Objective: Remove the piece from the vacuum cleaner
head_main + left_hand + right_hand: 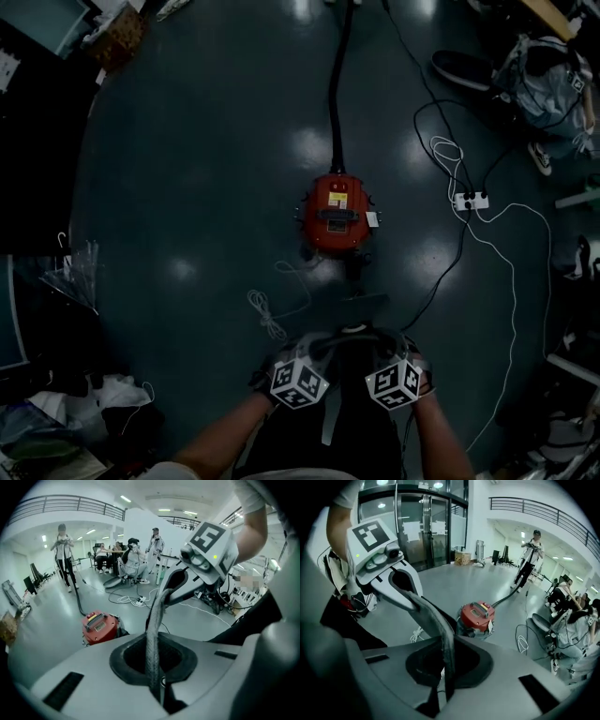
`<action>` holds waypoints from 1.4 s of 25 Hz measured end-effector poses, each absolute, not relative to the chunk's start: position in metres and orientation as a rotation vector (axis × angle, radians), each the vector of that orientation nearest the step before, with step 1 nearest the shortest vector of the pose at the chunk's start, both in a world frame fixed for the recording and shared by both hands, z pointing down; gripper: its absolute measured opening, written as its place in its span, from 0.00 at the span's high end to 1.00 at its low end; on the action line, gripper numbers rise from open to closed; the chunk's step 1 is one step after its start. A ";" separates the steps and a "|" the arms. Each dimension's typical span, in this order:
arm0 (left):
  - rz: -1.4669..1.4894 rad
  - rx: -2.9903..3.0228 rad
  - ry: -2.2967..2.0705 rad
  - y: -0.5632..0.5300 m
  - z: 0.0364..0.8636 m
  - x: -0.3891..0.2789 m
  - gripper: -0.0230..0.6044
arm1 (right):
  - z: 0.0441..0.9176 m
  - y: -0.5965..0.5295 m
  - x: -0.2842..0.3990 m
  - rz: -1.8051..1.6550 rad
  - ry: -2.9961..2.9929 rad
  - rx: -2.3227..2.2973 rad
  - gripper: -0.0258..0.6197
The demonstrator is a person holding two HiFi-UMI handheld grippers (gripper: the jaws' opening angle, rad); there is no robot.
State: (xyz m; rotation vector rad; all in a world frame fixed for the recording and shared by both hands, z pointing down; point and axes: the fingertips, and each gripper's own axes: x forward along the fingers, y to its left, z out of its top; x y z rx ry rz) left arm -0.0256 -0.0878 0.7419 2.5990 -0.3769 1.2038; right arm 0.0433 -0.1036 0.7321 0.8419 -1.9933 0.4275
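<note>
The red vacuum cleaner (336,214) stands on the dark floor, and its black hose (337,94) runs away from me. It also shows in the left gripper view (98,626) and the right gripper view (477,615). Both grippers hang close together in front of me, a short way short of the vacuum. My left gripper (330,349) is shut, its pads pressed flat with nothing seen between them (161,599). My right gripper (375,345) is shut the same way (423,606). Their tips point at each other, almost touching. A small dark flat piece (366,298) lies between the vacuum and the grippers; I cannot tell what it is.
A white power strip (471,200) with black and white cables lies right of the vacuum. A loose white cord (267,314) lies at the near left. A standing person (63,550) holds the hose's far end. Seated people (131,559), bags and shoes (464,70) ring the floor.
</note>
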 end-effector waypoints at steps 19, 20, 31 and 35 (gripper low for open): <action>1.045 2.822 -0.349 -0.035 0.443 -0.052 0.94 | 0.429 -0.030 0.015 0.310 -2.105 0.999 0.92; 1.043 2.834 -0.341 -0.034 0.434 -0.052 0.94 | 0.420 -0.028 0.014 0.299 -2.108 0.998 0.92; 1.044 2.899 -0.313 -0.038 0.387 -0.059 0.94 | 0.379 -0.027 0.007 0.237 -2.149 1.008 0.92; 1.051 2.887 -0.310 -0.041 0.389 -0.062 0.94 | 0.380 -0.029 0.003 0.249 -2.152 0.995 0.92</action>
